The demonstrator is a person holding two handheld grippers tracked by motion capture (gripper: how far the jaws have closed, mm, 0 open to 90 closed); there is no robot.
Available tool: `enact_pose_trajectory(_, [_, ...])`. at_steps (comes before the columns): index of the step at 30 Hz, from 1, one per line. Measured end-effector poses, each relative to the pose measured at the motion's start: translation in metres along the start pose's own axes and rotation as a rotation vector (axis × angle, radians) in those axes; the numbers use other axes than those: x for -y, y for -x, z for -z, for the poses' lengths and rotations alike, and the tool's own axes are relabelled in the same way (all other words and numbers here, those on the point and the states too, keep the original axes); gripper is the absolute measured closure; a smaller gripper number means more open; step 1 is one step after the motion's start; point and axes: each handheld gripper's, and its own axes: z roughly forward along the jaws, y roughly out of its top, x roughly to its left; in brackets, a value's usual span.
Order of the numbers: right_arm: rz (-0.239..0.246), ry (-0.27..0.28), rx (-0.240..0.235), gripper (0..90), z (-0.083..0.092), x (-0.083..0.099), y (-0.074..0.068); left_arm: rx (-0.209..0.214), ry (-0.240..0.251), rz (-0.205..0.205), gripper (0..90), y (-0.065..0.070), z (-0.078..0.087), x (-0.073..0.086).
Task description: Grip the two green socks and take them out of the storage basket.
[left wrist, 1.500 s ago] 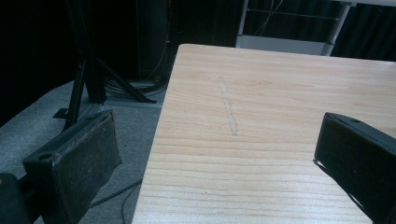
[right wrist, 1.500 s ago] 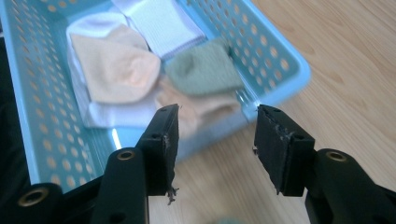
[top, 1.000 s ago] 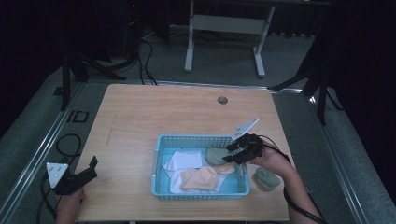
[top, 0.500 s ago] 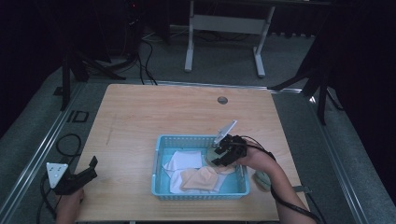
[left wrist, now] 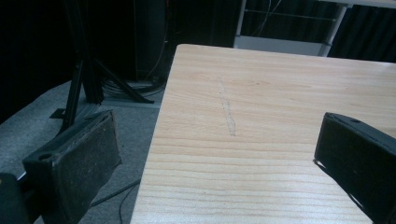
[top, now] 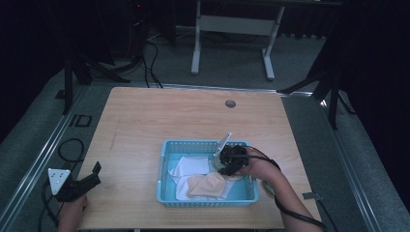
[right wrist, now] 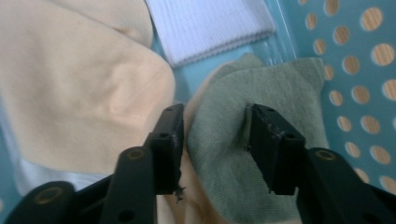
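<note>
A blue basket [top: 164, 166] sits on a wooden table [top: 154, 116], toward the near right. Inside it lie a white cloth [top: 186, 166], a peach cloth [top: 208, 186] and a green sock [right wrist: 243, 140]. The right gripper [top: 223, 164] reaches down into the basket's 3 o'clock side, held by a hand [top: 258, 166].

In the right gripper view the jaws straddle a bunched fold of the green sock. They have just been closing, with the sock between them. The pads seem to touch the fabric on both sides, though whether they press firmly I cannot tell. The left jaw rides the seam where green meets peach.

The sock lies flat on the basket floor, beside the peach cloth and below the white cloth's ribbed edge. In this view its long axis runs from about 7 o'clock to 1 o'clock; which end is the toe I cannot tell.

To do this step well, I judge the jaws should close on green alone, keeping the left jaw off the peach cloth, then lift straight up so nothing else drags along.

The left gripper [top: 80, 183] rests at the table's near left corner, jaws wide apart and empty.
</note>
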Motion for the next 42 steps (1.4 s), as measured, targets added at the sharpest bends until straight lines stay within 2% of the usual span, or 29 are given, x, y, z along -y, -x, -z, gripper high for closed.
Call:
enact_pose_trajectory(5, [0.008,-0.025,0.006,64.6,-0.002,-0.001,-0.002,-0.001,0.0,0.0,0.5,0.0,0.0,0.0])
enact_pose_trajectory(9, [0.012,-0.023,0.035,78.5,-0.001,-0.002,-0.004,-0.001,0.0,0.0,0.5,0.0,0.0,0.0])
enact_pose_trajectory(15, [0.018,0.013,0.038,80.7,0.01,-0.005,-0.004,-0.001,-0.001,0.002,0.5,0.0,0.0,0.0])
enact_pose_trajectory(22, [0.036,0.148,0.018,81.1,0.045,-0.013,-0.005,-0.002,-0.001,0.002,0.5,0.0,0.0,0.0])
enact_pose_trajectory(27, [0.052,0.21,0.024,81.1,0.073,-0.015,-0.008,-0.002,-0.001,0.001,0.5,0.0,0.0,0.0])
enact_pose_trajectory(32, [0.061,0.238,0.057,81.2,0.098,-0.013,-0.008,-0.003,-0.001,0.001,0.5,0.0,0.0,0.0])
enact_pose_trajectory(35, [0.051,0.262,0.079,81.2,0.114,-0.006,-0.004,-0.004,-0.001,0.002,0.5,0.0,0.0,0.0])
enact_pose_trajectory(42, [-0.024,0.305,0.143,81.1,0.142,0.021,0.012,-0.007,-0.002,0.003,0.5,0.0,0.0,0.0])
